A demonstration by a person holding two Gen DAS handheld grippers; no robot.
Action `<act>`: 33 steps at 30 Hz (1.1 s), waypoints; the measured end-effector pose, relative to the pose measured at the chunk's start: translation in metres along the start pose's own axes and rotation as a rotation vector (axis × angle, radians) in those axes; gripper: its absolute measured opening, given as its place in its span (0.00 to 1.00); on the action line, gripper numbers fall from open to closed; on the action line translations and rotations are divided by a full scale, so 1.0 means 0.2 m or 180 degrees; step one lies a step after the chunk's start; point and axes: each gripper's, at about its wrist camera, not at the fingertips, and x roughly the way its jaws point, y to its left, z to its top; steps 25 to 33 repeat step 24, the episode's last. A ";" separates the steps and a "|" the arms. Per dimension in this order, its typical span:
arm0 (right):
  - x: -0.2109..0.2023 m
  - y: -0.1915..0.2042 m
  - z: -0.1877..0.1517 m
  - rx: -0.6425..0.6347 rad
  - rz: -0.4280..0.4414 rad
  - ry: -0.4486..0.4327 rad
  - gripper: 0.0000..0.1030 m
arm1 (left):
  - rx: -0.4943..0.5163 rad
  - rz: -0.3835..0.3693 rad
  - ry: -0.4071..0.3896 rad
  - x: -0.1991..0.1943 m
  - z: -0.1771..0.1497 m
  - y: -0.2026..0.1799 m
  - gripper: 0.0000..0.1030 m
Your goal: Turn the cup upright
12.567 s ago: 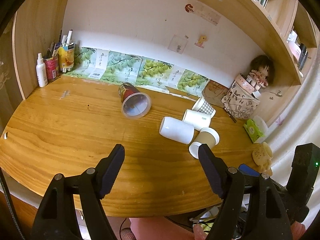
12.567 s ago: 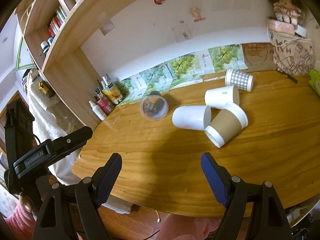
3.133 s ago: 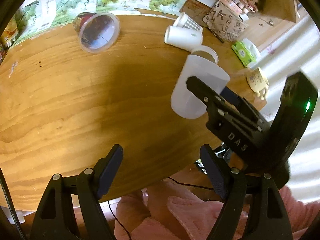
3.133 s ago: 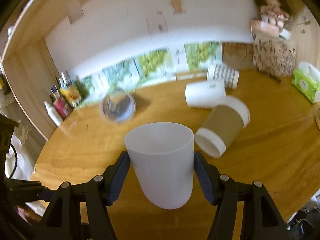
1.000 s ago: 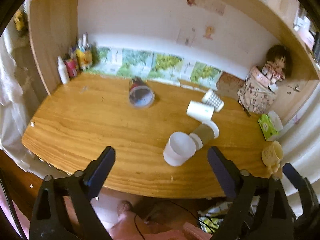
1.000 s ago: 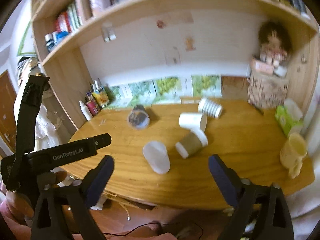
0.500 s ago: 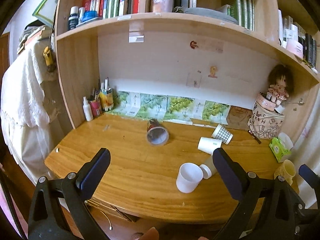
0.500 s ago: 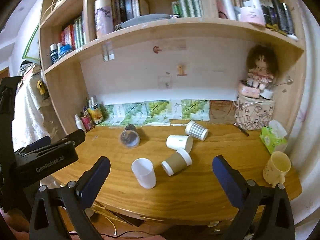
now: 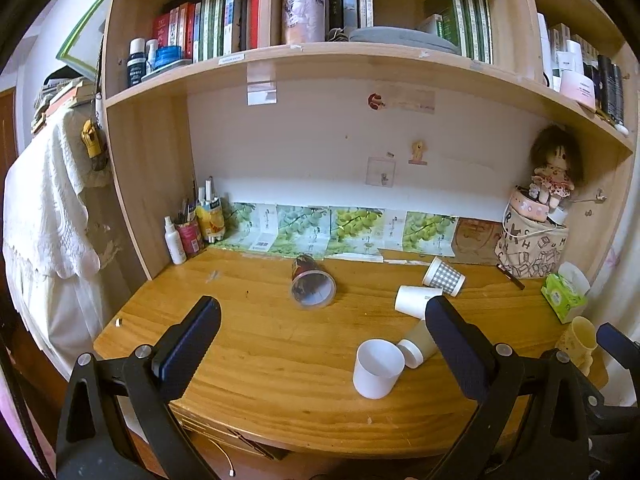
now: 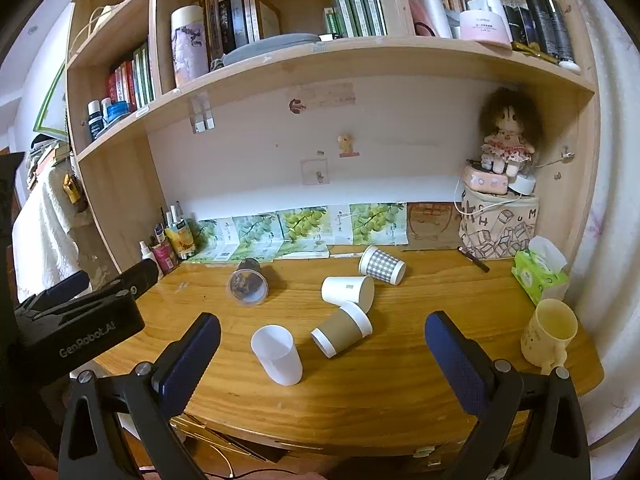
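Released since three seconds ago, white cup stands upright on bench; both jaws wide, empty. Only right view shows yellow mug whole, at 3 o'clock.

Both views sharp, no motion blur, soft even daylight with a slight green-yellow cast; the wooden desk shows a mild sheen and only faint shadows under the cups. Strong fisheye bending: the shelf board curves hard and black vignette fills the corners. Brightest area is the blown-out white curtain at the right edge, while the under-desk zone at the bottom goes dark.
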 end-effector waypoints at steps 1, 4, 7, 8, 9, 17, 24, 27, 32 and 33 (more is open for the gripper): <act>0.01 0.00 0.00 0.0009 0.0004 0.0007 0.99 | 0.0012 0.0002 -0.0018 0.00 0.00 0.00 0.99; 0.02 -0.01 0.01 0.0039 0.0005 0.0016 0.99 | 0.0047 0.0011 -0.0070 0.00 0.02 -0.01 0.99; 0.04 -0.01 0.02 0.0048 0.0009 0.0027 0.99 | 0.0077 0.0001 -0.0116 0.00 0.03 -0.01 0.99; 0.05 -0.01 0.02 0.0047 0.0006 0.0033 0.99 | 0.0088 0.0001 -0.0125 0.01 0.03 -0.01 0.99; 0.06 -0.01 0.02 0.0046 0.0002 0.0036 0.99 | 0.0103 -0.0004 -0.0134 0.01 0.04 -0.02 0.99; 0.11 -0.01 0.04 0.0053 -0.0023 0.0091 0.99 | 0.0138 -0.0023 -0.0160 0.04 0.06 -0.02 0.99; 0.15 -0.02 0.05 0.0073 -0.0048 0.0186 0.99 | 0.0138 -0.0029 -0.0156 0.05 0.06 -0.03 0.99; 0.15 -0.02 0.05 0.0073 -0.0048 0.0186 0.99 | 0.0138 -0.0029 -0.0156 0.05 0.06 -0.03 0.99; 0.15 -0.02 0.05 0.0073 -0.0048 0.0186 0.99 | 0.0138 -0.0029 -0.0156 0.05 0.06 -0.03 0.99; 0.15 -0.02 0.05 0.0073 -0.0048 0.0186 0.99 | 0.0138 -0.0029 -0.0156 0.05 0.06 -0.03 0.99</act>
